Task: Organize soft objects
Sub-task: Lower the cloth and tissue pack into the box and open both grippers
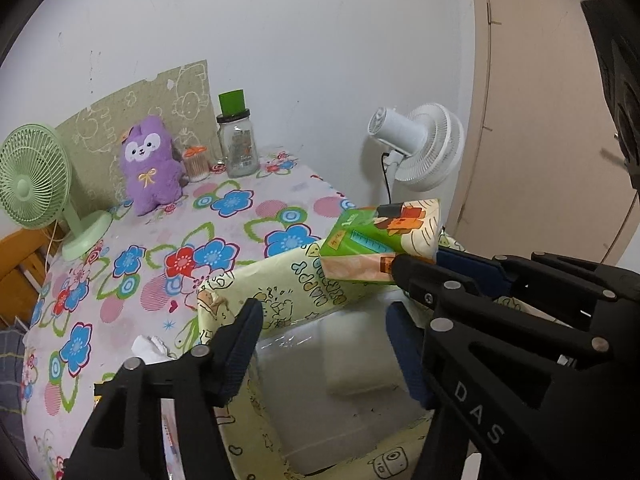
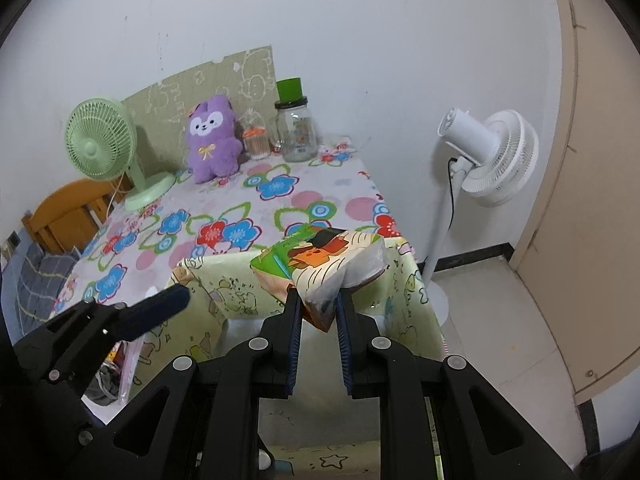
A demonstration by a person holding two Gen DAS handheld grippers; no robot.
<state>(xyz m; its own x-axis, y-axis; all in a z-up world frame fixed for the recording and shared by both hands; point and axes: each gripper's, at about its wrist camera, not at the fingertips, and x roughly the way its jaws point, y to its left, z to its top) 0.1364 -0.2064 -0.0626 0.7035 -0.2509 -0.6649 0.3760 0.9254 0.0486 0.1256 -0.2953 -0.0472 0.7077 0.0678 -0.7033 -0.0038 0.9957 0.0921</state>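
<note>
My right gripper (image 2: 319, 308) is shut on one end of a soft tissue pack (image 2: 320, 264) with green and cartoon print, held over the pale yellow cartoon-print storage bin (image 2: 216, 280). The pack also shows in the left wrist view (image 1: 380, 244), with the right gripper's fingers (image 1: 416, 276) on it. My left gripper (image 1: 324, 320) is open and empty above the bin (image 1: 280, 280), over a white packet (image 1: 356, 356) inside it. A purple plush toy (image 1: 150, 164) sits at the back of the floral table, also in the right wrist view (image 2: 212, 140).
A green desk fan (image 2: 100, 148) stands at the table's back left. A glass jar with green cap (image 2: 296, 124) and a small orange-lidded jar (image 2: 256, 142) stand by the wall. A white floor fan (image 2: 492, 156) stands right of the table. A wooden chair (image 2: 68, 212) is left.
</note>
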